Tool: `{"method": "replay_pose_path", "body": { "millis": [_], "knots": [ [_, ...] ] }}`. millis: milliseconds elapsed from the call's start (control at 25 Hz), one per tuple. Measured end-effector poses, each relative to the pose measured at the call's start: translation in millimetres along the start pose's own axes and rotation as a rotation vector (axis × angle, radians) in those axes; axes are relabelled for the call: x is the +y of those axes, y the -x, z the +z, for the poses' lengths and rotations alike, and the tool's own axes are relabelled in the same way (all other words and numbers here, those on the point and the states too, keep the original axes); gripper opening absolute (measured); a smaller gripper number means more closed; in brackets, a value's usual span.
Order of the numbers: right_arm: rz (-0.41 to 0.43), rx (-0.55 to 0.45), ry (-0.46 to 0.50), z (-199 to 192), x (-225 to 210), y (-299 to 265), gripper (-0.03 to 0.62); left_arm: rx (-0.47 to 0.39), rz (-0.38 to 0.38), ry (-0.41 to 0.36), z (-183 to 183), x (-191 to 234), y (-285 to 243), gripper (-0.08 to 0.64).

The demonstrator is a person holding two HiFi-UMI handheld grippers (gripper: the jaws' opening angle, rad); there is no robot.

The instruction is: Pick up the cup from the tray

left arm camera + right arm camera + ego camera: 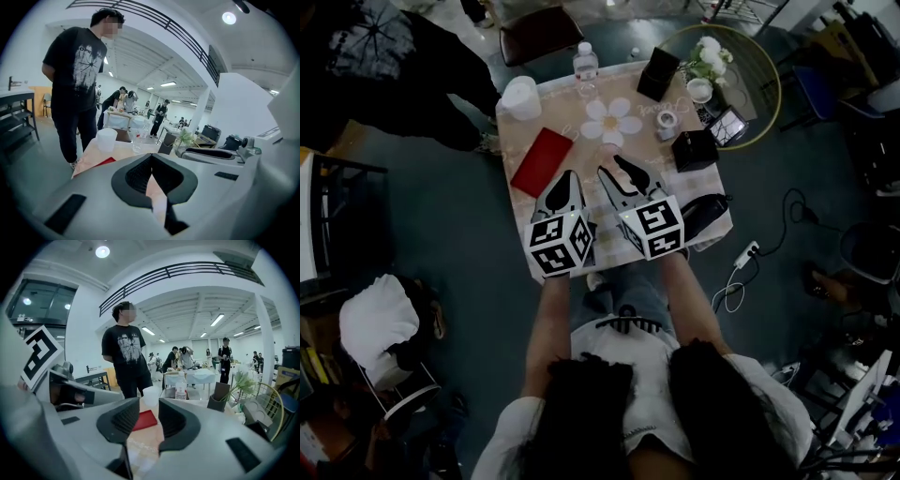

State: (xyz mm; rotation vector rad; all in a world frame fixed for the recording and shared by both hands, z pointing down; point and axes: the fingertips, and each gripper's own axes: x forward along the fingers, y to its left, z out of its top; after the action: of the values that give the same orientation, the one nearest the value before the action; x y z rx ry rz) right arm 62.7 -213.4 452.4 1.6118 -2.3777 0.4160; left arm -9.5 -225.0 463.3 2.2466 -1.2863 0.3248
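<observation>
The white cup (pixel 521 97) stands at the worktop's (pixel 586 155) far left corner (left of the flower-shaped tray (pixel 609 120)). Nearer, my left gripper (pixel 566 180) has its jaws pressed together on nothing; my right gripper (pixel 613 169) holds its jaws partly apart, empty.

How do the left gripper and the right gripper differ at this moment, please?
The left gripper has its jaws together at the tips; the right gripper has them apart. The left gripper is beside the red book; the right gripper is farther from it. Both are empty, side by side over the table.
</observation>
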Motion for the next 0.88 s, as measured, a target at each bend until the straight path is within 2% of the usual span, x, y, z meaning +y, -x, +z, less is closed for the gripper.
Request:
{"method": "replay_pose_path", "body": {
  "millis": [40, 200, 360, 560, 880],
  "knots": [
    [0.010, 0.000, 0.001, 1, 5, 4, 0.123, -0.004, -0.003, 0.000, -1, -2, 4, 0.009],
    [0.048, -0.006, 0.000, 5, 27, 17, 0.104, -0.021, -0.009, -0.041, -2, -5, 23, 0.009],
    [0.030, -0.020, 0.025, 8, 44, 30, 0.011, -0.036, -0.009, -0.081, 0, -7, 43, 0.009],
    [0.003, -0.037, 0.029, 4, 55, 39, 0.008, -0.073, -0.018, -0.052, 1, -9, 60, 0.009],
    [-0.028, -0.017, 0.049, 2, 76, 50, 0.006, -0.086, -0.023, -0.101, -1, -7, 87, 0.009]
  ]
}}
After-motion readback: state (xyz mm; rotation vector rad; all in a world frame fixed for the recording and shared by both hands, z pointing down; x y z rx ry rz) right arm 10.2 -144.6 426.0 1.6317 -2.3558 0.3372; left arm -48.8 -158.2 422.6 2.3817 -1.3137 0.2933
